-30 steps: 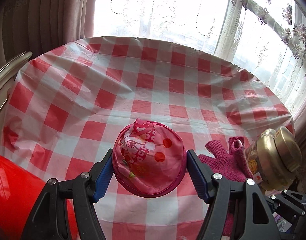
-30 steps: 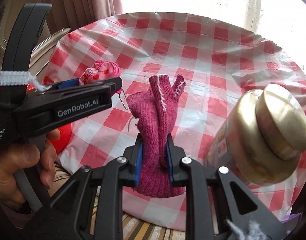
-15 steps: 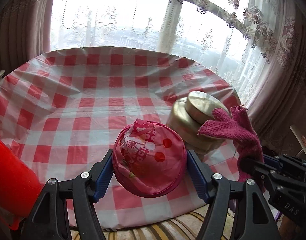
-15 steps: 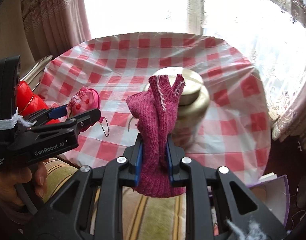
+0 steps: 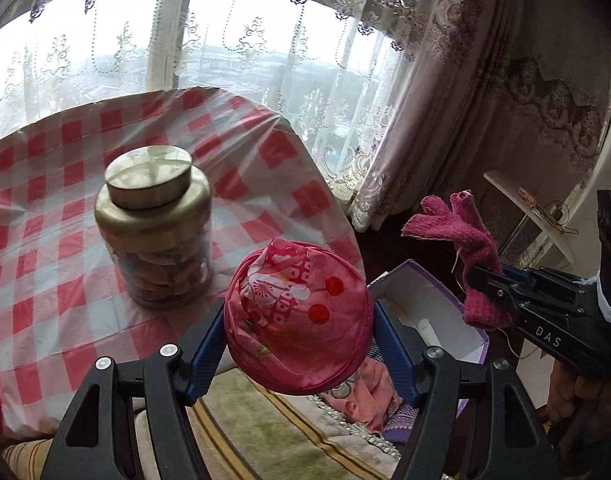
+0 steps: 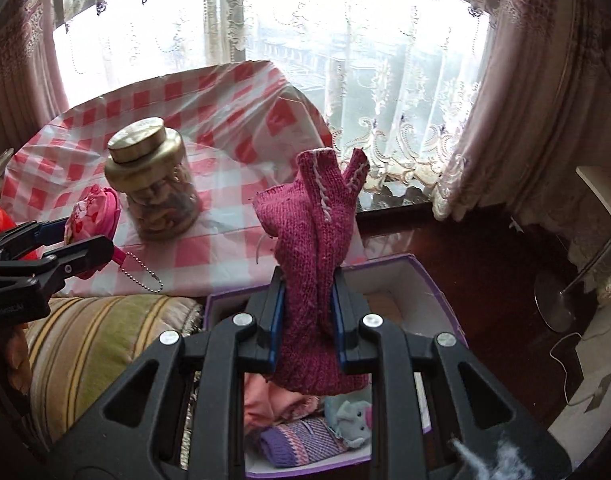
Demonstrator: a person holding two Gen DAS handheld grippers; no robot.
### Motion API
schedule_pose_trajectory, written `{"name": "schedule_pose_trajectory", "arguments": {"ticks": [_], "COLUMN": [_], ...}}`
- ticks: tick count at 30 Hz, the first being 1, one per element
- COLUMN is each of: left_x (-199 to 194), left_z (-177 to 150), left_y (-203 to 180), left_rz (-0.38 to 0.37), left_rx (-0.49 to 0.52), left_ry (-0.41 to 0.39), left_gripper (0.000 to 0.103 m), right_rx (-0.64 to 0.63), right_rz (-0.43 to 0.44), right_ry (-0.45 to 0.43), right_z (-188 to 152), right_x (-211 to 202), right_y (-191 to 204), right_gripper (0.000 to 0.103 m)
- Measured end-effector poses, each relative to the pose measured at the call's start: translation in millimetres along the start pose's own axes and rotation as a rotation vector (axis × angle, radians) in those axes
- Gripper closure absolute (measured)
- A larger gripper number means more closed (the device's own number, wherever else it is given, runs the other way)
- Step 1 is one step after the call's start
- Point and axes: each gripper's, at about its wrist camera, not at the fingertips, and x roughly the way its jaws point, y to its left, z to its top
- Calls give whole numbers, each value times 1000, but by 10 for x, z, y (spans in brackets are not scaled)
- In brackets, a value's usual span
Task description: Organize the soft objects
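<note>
My left gripper point(image 5: 297, 340) is shut on a round pink patterned pouch point(image 5: 297, 316), held in the air past the table's right edge. A bead chain hangs from the pouch point(image 6: 93, 212) in the right wrist view, where the left gripper point(image 6: 77, 240) sits at the far left. My right gripper point(image 6: 307, 312) is shut on a magenta knit glove point(image 6: 313, 256) that stands upright between the pads. Below it lies an open purple box point(image 6: 417, 280) holding a pink cloth point(image 6: 265, 400), a purple knit piece point(image 6: 297, 440) and a grey elephant toy point(image 6: 355, 420). The glove point(image 5: 461, 248) and box point(image 5: 425, 300) also show in the left wrist view.
A gold-lidded jar point(image 5: 153, 232) of snacks stands on the red-checked table point(image 5: 45, 280). A striped sofa cushion point(image 6: 97, 340) lies between table and box. Lace curtains hang behind. A lamp base point(image 6: 557, 300) and a white cable sit on the dark floor at the right.
Both grippers swung right, off the table, each keeping its hold. The jar slid left in both views and the purple box came into view below.
</note>
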Motion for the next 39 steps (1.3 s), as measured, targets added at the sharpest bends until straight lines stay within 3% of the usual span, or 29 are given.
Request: {"name": "schedule_pose_trajectory", "arguments": {"ticks": [4,6,8,14,18,21,23,31,39], "left_x": [201,318,430,543,370,349,336,352,401], "left_z": [-79,-134,-217,-476,-626,-840,-929,-925,-939], "left_y": [-420,-583,-699,-665,-539,-443,-450,-410,-458], "left_rz": [-67,-106,-140,-150,-136,-140,-141,-168,-160], "left_rx": [67,91,108,70,19,-46,-36,-88,-73], "left_ry": [46,83,130,258,272,343,337,322,330], "left_gripper": [31,21,18,18,18,18,18,13,10], "right_rx": [46,61,69,61,43,28,28,31,23], "right_rz": [-75,-94,-111,-132,-135,-146,-139,-129,-123], "right_ry": [30,41,45,60,83,91,96,97,107], "right_z": [-188,-243,-303,-422,-569,-660,-702,-746,-753], "right_x": [10,20,5,-54,-128,-180,-202,-231,-201], "right_y": [-330,-413,-476,-464,-406,-359,-338,-314,-305], "right_gripper": [75,61,36,22,21,21,21,21,21]}}
